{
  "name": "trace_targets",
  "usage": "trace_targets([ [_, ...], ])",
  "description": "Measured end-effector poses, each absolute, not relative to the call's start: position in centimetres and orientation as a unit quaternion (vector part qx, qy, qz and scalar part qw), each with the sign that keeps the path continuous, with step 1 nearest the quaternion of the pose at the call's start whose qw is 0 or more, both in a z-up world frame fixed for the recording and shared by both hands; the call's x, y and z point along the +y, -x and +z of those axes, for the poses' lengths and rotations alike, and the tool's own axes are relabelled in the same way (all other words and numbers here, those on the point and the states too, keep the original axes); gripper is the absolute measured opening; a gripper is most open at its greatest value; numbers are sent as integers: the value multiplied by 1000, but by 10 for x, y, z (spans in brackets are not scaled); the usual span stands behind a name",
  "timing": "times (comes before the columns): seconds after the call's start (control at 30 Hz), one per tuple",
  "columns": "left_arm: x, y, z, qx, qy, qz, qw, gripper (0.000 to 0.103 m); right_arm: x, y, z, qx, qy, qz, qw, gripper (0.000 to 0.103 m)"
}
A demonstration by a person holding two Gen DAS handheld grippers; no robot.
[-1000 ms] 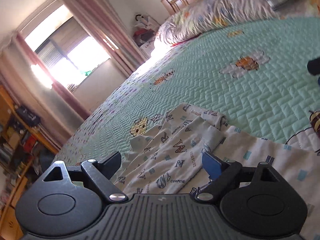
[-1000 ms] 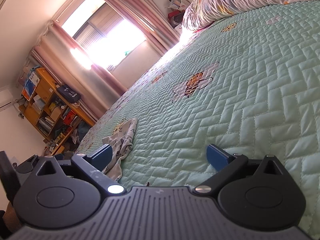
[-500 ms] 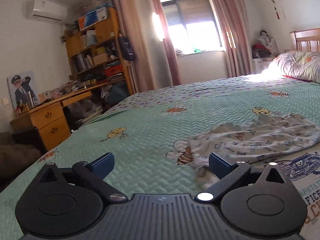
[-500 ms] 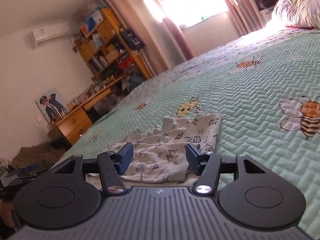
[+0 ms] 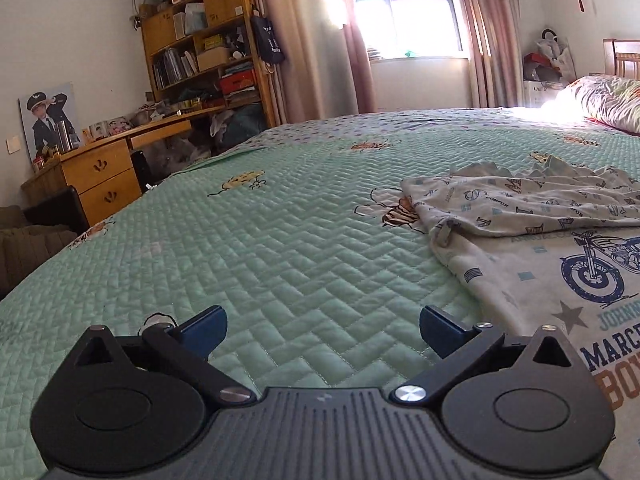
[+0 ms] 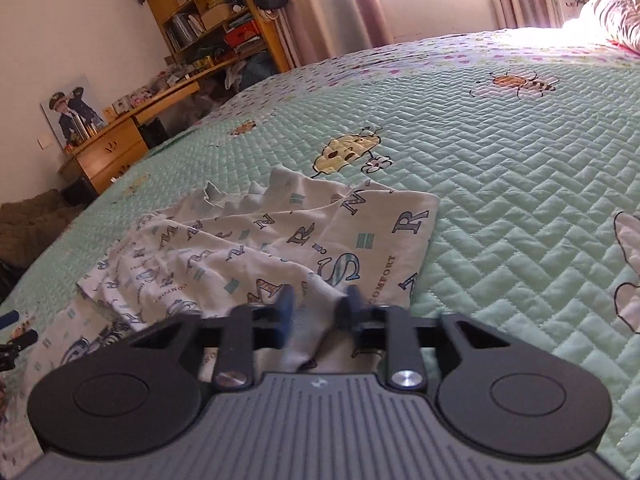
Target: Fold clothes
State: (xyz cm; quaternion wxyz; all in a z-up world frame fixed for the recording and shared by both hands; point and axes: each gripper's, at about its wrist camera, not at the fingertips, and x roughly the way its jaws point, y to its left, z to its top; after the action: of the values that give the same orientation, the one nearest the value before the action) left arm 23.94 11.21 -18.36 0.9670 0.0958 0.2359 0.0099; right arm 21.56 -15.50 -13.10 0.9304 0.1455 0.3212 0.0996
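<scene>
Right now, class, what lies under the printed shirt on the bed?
Under the printed shirt lies the green quilted bedspread. A bee picture on it shows only partly; the rest is covered by cloth. Whatever else lies beneath cannot be seen.

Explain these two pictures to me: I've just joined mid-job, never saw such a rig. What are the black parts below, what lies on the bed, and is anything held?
There is no robot arm: a person carries hand-held tongs in each hand, each with a camera looking out along its two blue-tipped fingers. The black parts at the bottom are the tongs themselves.

The left camera shows the left tongs wide open over the green quilted bedspread, holding nothing.

The right camera shows the right tongs closing, with a fold of the white letter-printed garment pinched between the fingers.

That garment lies crumpled on the bedspread; its motorcycle print shows in the left view. A wooden desk stands beyond the bed.
</scene>
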Motion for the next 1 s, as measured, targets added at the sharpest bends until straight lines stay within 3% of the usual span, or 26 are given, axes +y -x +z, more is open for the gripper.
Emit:
trace_targets([
  [0.37, 108, -238, -187, 230, -105, 11, 967, 102, -158, -263, -80, 311, -77, 88, 943, 8],
  [0.47, 107, -238, -187, 229, -108, 13, 967, 102, -169, -279, -108, 380, -86, 61, 919, 17],
  [0.53, 107, -238, -187, 229, -108, 12, 967, 102, -178, -268, -122, 372, -125, 48, 919, 17],
  [0.57, 107, -238, -187, 230, -108, 12, 967, 102, -182, -261, -123, 355, -148, 43, 922, 24],
  [0.6, 106, -238, -187, 230, -109, 12, 967, 102, -186, -252, -121, 336, -173, 37, 925, 39],
  [0.67, 106, -238, -187, 229, -109, 11, 967, 102, -189, -235, -112, 295, -196, 20, 935, 49],
  [0.8, 106, -238, -187, 229, -112, 12, 967, 102, -167, -217, -92, 254, -200, 49, 945, 50],
  [1.0, 107, -239, -188, 231, -110, 9, 967, 102, -114, -225, -96, 315, -240, 54, 917, 50],
])
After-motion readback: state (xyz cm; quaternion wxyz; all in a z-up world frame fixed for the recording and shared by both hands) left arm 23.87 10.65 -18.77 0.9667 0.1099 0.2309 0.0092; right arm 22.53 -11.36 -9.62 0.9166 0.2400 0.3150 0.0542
